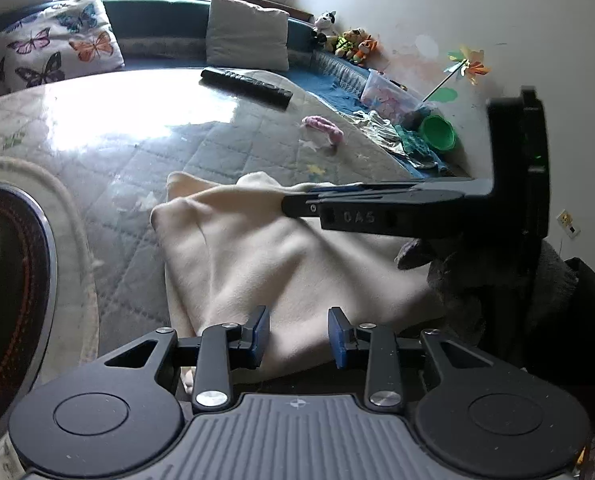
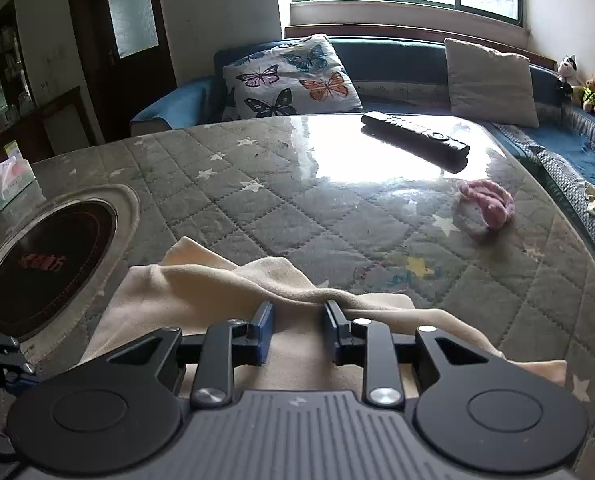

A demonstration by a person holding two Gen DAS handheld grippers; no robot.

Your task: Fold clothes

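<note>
While spread on the quilted surface, one cream cloth is seen between two tools.
Its long axis runs from the near edge away toward the pillows; the left tool is held apart above it, the right tool apart, unclamped; "OAS" is read on the right tool.

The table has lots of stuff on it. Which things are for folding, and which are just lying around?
For the folding:
cream cloth
left gripper
right gripper

Just lying about:
remote control
pink fuzzy thing
round cooktop
butterfly pillow
green cup
</note>
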